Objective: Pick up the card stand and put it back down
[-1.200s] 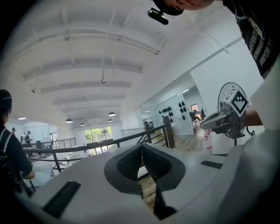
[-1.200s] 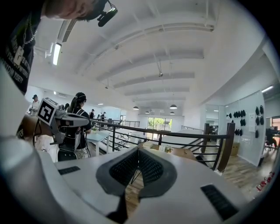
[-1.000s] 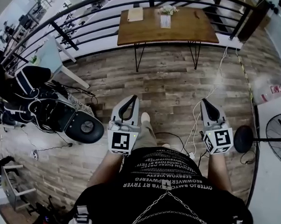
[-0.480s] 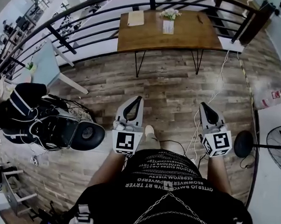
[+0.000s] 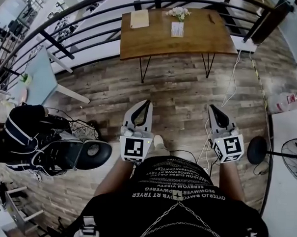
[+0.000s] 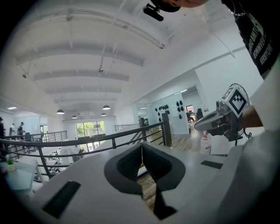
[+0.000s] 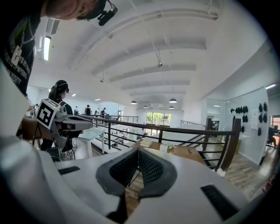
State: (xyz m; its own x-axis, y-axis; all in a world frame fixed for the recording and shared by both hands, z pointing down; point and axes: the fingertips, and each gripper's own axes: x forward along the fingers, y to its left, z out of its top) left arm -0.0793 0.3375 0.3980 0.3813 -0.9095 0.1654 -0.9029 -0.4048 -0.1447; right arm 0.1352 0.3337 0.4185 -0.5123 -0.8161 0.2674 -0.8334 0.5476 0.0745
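Both tools are clenched with nothing in them. The left gripper (image 5: 147, 103) and the right gripper (image 5: 212, 108) are held out side by side over the plank floor (image 5: 179, 92). Each gripper view shows the dark ribbed pads (image 6: 157, 164) pressed together at the tips, with only floorboards visible in the slot below them.

The card stand (image 5: 177, 29) stands upright on the wooden table (image 5: 152, 39) ahead, well apart from both grippers. It is near the middle of the tabletop, just in front of a small bunch of pale flowers (image 5: 178, 12). Its white face carries some print, too small to read. A tan pad (image 5: 139, 19) lies on the table to its left, with no legible writing. The table backs onto a black railing (image 5: 56, 44).

Each gripper carries a marker cube. The left marker cube (image 5: 134, 148) and the right marker cube (image 5: 231, 145) both show a black-and-white square pattern, not letters. The person's black shirt (image 5: 177, 190) has several rows of white capitals. They are upside down in the head view and too warped to read with any certainty. The same lettering appears sideways at the edges of both gripper views and is no clearer there.

A black office chair (image 5: 90, 152) piled with a dark bag (image 5: 25, 134) stands left of the person, and a floor fan (image 5: 293, 146) stands on the right.
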